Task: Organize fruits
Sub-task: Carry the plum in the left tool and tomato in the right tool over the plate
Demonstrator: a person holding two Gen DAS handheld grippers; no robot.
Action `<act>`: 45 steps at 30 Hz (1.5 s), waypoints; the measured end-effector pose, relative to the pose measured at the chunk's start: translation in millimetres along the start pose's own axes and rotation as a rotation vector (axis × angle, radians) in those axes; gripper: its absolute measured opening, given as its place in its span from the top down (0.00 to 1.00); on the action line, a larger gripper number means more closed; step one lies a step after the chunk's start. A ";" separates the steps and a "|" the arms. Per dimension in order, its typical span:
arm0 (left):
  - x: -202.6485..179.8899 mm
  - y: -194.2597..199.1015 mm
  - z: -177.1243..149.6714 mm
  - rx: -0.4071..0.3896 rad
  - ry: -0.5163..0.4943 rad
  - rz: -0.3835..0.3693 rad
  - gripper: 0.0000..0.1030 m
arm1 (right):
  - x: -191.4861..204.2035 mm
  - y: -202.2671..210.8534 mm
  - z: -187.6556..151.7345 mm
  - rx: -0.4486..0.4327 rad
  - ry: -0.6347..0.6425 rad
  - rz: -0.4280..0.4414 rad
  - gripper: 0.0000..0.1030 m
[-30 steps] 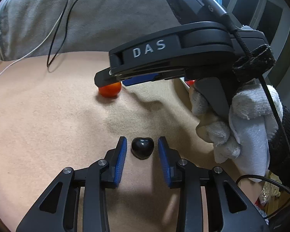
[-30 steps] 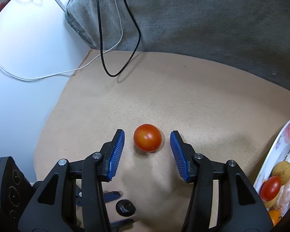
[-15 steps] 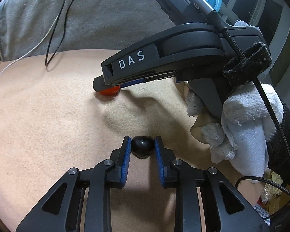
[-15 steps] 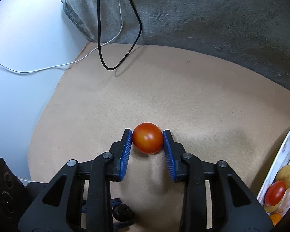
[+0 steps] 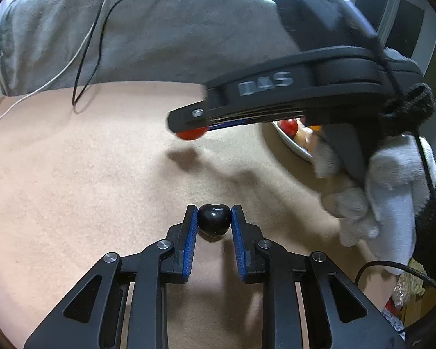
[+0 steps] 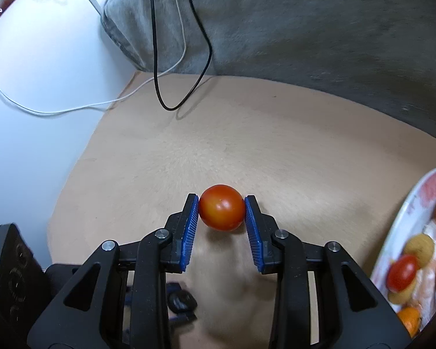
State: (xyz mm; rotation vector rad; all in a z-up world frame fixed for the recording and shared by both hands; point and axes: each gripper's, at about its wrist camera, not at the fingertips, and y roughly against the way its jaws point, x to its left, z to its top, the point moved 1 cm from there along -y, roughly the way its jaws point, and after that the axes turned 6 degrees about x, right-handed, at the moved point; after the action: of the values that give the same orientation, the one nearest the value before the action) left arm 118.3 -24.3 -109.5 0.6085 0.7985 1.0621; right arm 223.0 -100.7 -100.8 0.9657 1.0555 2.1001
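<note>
Pale raised letters reading "DAS", blurred, stand on the side of the black right gripper (image 5: 189,133). No other text is readable.

Red tomato (image 6: 222,207); black fruit (image 5: 213,222); plate (image 6: 404,218) possibly floral.

We see only the lower edge of the small red tomato (image 5: 190,134) beneath the blurred black right gripper (image 5: 189,129), while the white floral-rimmed plate of fruit (image 6: 404,218) is cut off at the right edge and the dark glossy fruit (image 6: 182,301) is smeared.
</note>
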 end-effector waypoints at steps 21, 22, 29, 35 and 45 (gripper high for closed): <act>-20.4 13.4 28.4 -0.073 -0.028 -0.018 0.79 | -25.0 90.4 -41.3 -0.176 -0.048 -0.026 0.67; -23.3 14.2 27.7 -0.076 -0.030 -0.019 0.79 | -27.2 94.4 -43.7 -0.180 -0.049 -0.029 0.67; -37.4 14.1 41.8 -0.094 -0.055 -0.036 0.79 | -37.3 111.7 -57.8 -0.206 -0.069 -0.048 0.67; -50.4 10.7 52.4 -0.109 -0.074 -0.051 0.79 | -50.9 127.9 -69.3 -0.232 -0.084 -0.077 0.67; -72.4 -2.8 75.3 -0.120 -0.113 -0.066 0.79 | -77.7 149.2 -89.5 -0.254 -0.123 -0.128 0.67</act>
State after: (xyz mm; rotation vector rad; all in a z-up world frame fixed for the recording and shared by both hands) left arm 161.9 -96.9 -48.1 0.5317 0.6471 0.9989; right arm 167.6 -272.3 -39.3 0.8660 0.7470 1.9845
